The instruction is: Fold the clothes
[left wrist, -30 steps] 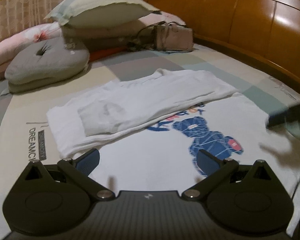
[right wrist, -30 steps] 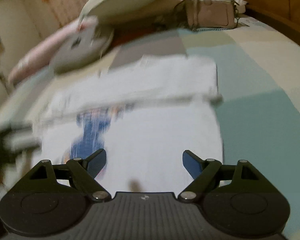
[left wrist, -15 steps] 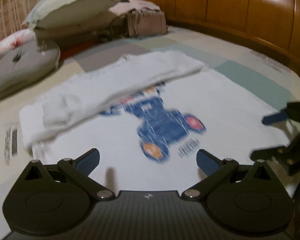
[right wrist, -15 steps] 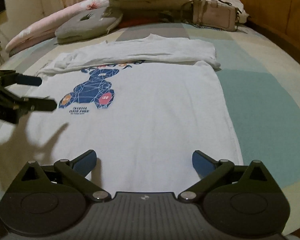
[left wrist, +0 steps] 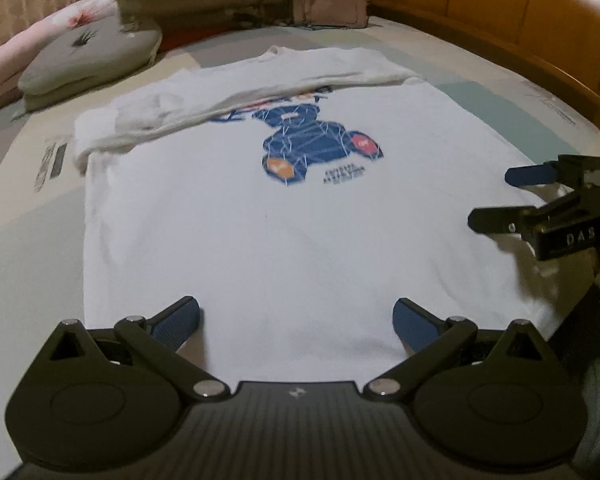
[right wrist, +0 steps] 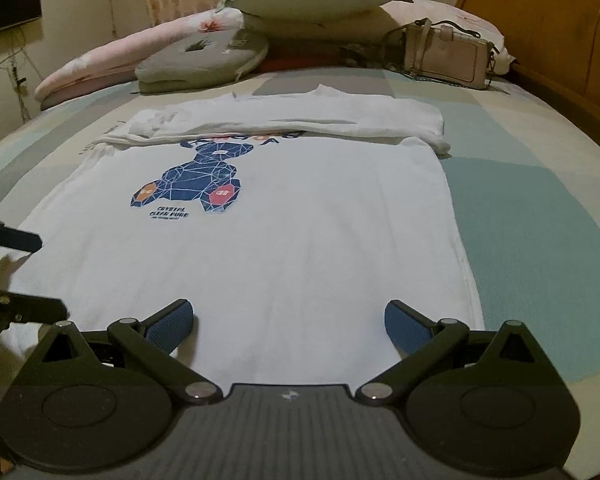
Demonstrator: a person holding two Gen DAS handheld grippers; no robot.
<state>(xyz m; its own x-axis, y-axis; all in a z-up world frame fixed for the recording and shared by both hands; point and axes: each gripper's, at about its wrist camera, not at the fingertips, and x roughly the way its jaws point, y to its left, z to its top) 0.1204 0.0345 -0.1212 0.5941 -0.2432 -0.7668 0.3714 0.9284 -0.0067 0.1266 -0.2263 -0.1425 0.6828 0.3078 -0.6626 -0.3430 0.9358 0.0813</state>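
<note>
Left wrist view: the left gripper (left wrist: 296,316) stands wide open with nothing between its blue pads, low over the near hem of a white T-shirt (left wrist: 284,232). The shirt lies flat on the bed (left wrist: 512,92), straight ahead of this gripper, its long axis running away from the fingers toward the folded-over top part at the far end. The bear print (left wrist: 316,144) sits further ahead, slightly right of centre. The hem passes just under and between the fingertips, with the shirt's left edge off to the gripper's left. The right gripper (left wrist: 496,196) shows at the right edge, also open, hovering over the shirt's right side.

Right wrist view: the right gripper (right wrist: 288,320) is spread as wide as it goes and holds nothing. The T-shirt (right wrist: 284,248) again lies directly ahead, lengthwise away from it, hem nearest, folded band farthest. Its right edge runs just right of the right finger. The left gripper (right wrist: 24,272) pokes in from the left, over the shirt's left side.

Each gripper looks about equally near the hem, one toward each bottom corner, so the coming move likely turns on pinching that near edge and carrying it forward.
</note>
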